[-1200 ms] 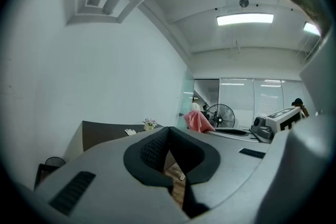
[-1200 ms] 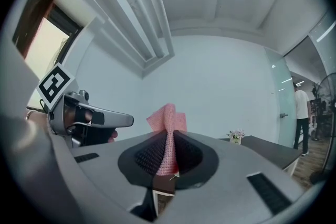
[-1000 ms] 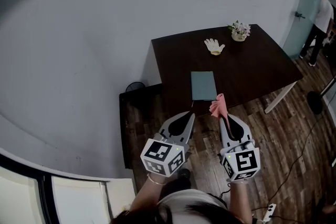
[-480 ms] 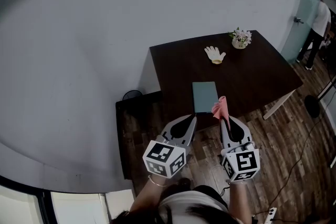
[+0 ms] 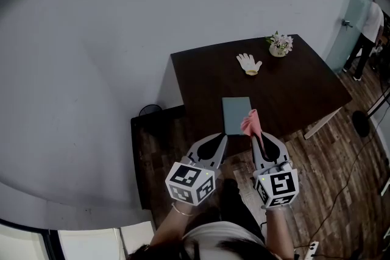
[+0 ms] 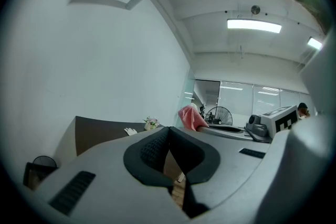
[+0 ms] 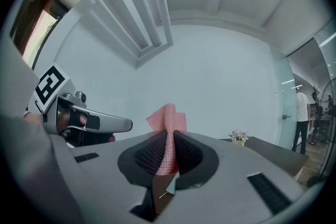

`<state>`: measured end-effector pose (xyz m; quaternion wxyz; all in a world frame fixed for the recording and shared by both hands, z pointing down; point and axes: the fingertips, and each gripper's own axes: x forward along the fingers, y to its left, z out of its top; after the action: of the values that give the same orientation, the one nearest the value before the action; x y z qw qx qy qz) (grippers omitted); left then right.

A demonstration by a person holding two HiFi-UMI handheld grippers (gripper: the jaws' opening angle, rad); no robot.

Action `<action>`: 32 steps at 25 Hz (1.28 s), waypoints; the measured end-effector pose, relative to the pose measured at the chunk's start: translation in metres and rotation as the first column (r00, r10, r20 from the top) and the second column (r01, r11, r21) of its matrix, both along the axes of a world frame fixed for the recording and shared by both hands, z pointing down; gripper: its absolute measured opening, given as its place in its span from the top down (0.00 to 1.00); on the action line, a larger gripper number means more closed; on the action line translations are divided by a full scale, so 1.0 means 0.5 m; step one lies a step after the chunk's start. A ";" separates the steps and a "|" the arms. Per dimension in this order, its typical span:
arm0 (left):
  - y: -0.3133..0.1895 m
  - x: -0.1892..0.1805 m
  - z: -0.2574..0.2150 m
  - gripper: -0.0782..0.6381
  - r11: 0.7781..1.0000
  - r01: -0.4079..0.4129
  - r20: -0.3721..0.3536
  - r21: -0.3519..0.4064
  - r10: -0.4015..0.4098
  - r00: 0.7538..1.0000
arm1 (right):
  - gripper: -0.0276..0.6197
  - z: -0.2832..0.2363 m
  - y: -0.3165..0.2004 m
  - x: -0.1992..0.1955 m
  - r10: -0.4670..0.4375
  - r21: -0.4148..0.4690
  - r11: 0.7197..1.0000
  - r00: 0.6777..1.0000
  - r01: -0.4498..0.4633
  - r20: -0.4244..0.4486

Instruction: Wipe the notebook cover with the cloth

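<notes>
- One dark counter (image 5: 292,88) fills the centre and right of the head view, above a wooden floor (image 5: 329,179).
- Both grippers hang at the lower middle of that frame, short of the counter's near edge. The left gripper (image 5: 219,139) has its jaws pressed together on nothing. The right gripper (image 5: 256,138) has its jaws clamped on a pink cloth (image 5: 251,123).
- A teal notebook (image 5: 236,115) lies flat by the counter's near edge, and the cloth's tip overlaps its lower right corner in frame.
- A white glove (image 5: 248,62) and a small flower pot (image 5: 280,44) sit toward the counter's upper right, well apart from the notebook.
</notes>
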<state>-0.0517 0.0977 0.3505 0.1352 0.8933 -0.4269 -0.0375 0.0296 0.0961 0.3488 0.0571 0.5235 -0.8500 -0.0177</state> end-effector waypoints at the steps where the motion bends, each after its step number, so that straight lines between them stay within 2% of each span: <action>1: -0.010 0.004 0.002 0.86 1.000 -0.001 0.002 -0.002 0.001 1.000 | 0.90 0.001 -0.012 0.003 -0.003 0.000 1.000 1.000 0.003 -0.003; 14: -0.185 0.038 0.025 0.87 1.000 0.007 0.028 -0.027 -0.007 1.000 | 0.90 0.034 -0.198 0.029 -0.040 -0.032 0.999 0.999 0.039 -0.022; 32: -0.386 0.067 0.138 0.87 0.990 0.041 0.070 -0.136 -0.032 0.997 | 0.90 0.126 -0.439 0.021 -0.164 -0.109 0.982 0.980 0.152 -0.115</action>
<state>-0.0180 -0.0955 0.4195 0.1813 0.8747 -0.4490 0.0201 0.0403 -0.1233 0.4120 0.1341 0.4486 -0.8835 -0.0123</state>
